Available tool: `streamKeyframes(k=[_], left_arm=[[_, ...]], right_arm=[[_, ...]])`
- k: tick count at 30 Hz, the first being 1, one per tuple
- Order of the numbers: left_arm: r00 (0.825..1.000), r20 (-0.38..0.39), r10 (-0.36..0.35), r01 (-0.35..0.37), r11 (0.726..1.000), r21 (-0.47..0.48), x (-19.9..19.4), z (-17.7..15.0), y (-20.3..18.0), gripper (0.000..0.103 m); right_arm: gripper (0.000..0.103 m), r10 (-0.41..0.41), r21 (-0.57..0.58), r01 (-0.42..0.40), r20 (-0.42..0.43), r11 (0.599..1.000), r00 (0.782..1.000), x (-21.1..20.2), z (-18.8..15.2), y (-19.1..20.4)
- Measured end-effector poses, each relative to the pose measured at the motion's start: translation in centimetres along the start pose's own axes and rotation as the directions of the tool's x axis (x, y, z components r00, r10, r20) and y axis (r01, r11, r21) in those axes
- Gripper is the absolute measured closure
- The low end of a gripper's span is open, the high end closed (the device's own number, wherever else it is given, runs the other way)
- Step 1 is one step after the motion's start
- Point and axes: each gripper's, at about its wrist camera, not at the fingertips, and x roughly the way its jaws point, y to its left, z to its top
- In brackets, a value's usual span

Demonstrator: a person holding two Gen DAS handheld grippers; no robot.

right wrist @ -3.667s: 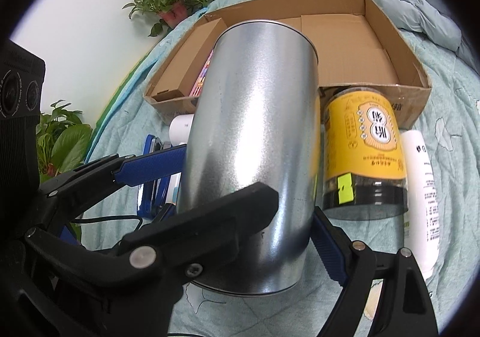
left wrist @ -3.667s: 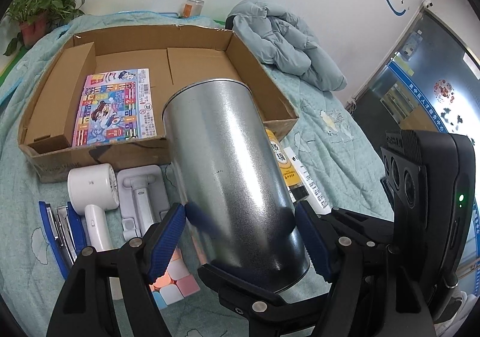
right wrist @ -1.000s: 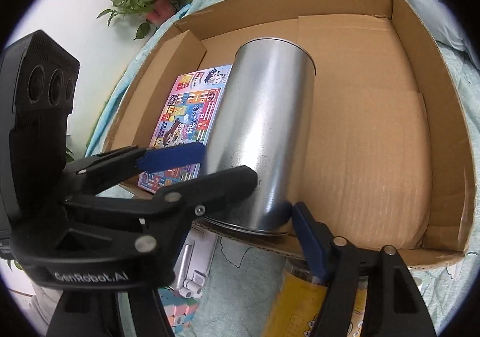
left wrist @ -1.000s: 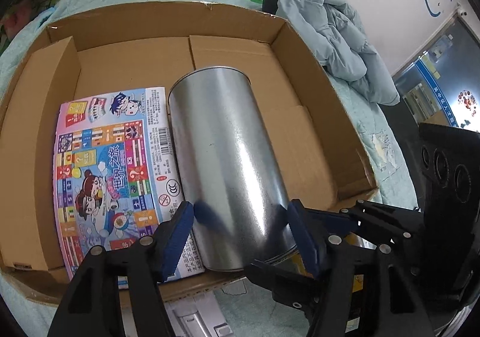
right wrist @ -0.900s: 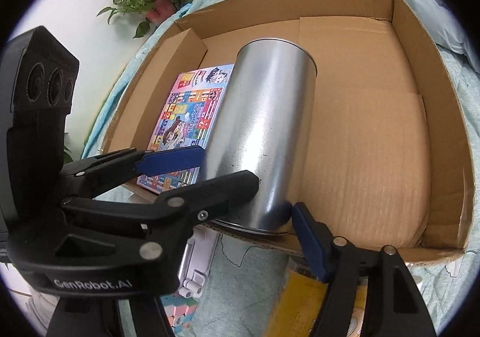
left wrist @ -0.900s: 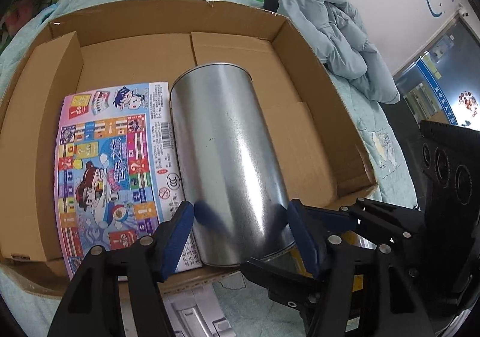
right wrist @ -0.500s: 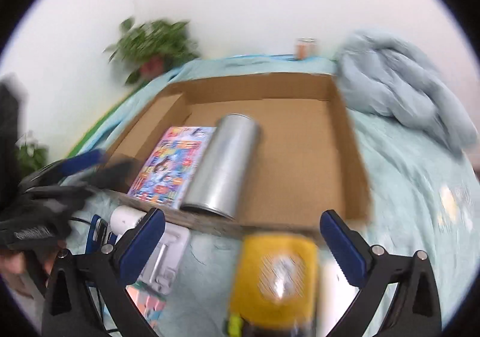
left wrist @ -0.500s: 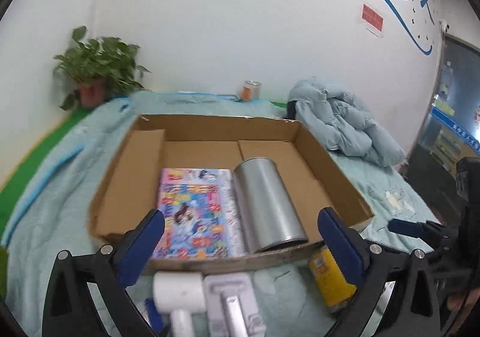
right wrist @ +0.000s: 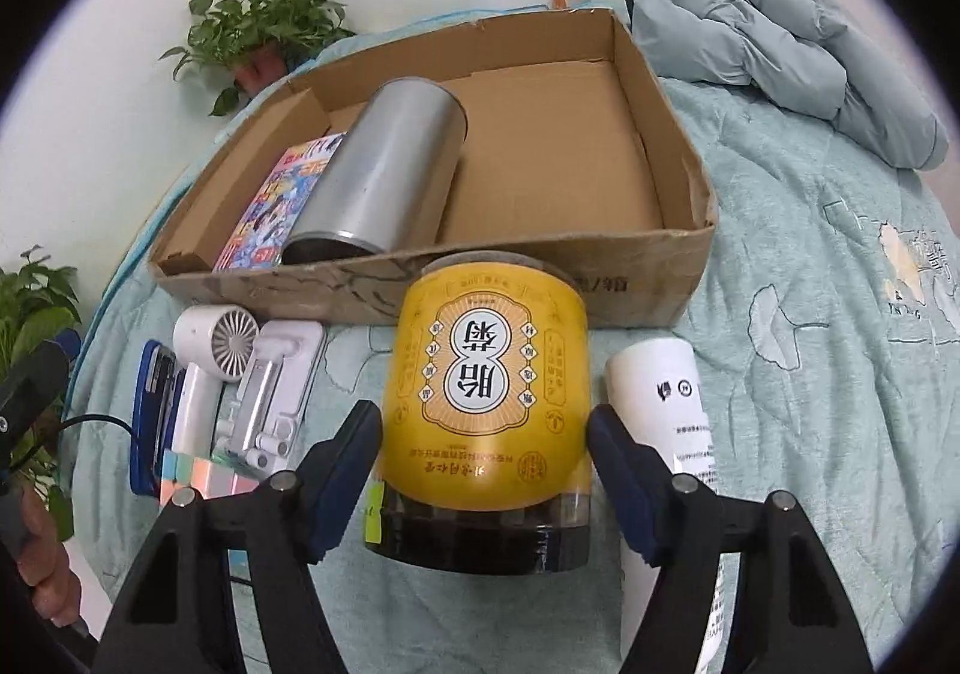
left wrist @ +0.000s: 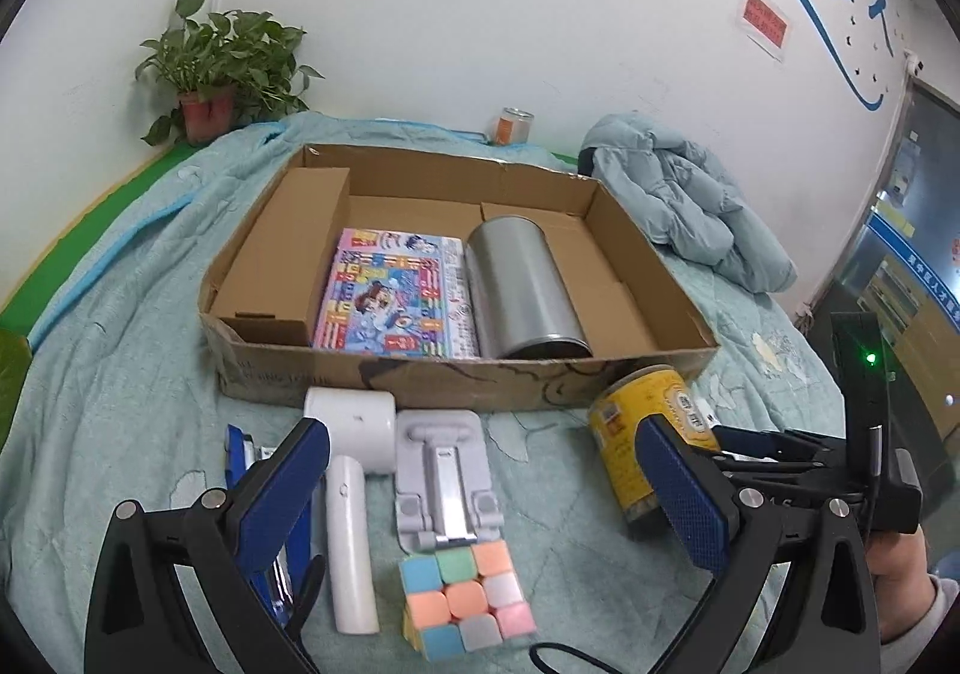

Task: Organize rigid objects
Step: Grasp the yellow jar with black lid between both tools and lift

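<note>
Between the right gripper [right wrist: 483, 479] pads lies the yellow-labelled round jar [right wrist: 485, 395], jaws closing but not yet pressing, lined up for the open cardboard box [left wrist: 456, 380], where the silver metal canister [left wrist: 521, 294] already lies. Left gripper [left wrist: 480, 500] hangs wide, empty.

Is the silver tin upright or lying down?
Lying down: the silver tin rests on its side inside the cardboard box.
</note>
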Motion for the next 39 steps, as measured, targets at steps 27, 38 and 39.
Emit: streamKeyframes(k=[27, 38, 39], left_arm=[[0.821, -0.412, -0.396, 0.392, 0.915, -0.098, 4.3, -7.4, -7.9, 0.005], [0.789, -0.497, -0.361, 0.355, 0.928, -0.110, 6.6, -7.5, -8.7, 0.006], [0.785, -0.509, -0.354, 0.351, 0.930, -0.107, 6.8, -7.6, -8.9, 0.007]], right_arm=[[0.032, 0.339, 0.188, -0.317, -0.098, 0.930, 0.936, -4.1, -9.1, -3.1], [0.023, 0.365, 0.118, -0.351, -0.138, 0.929, 0.921, -2.4, -8.7, -1.0], [0.022, 0.364, 0.113, -0.350, -0.139, 0.930, 0.921, -2.3, -8.7, -0.7]])
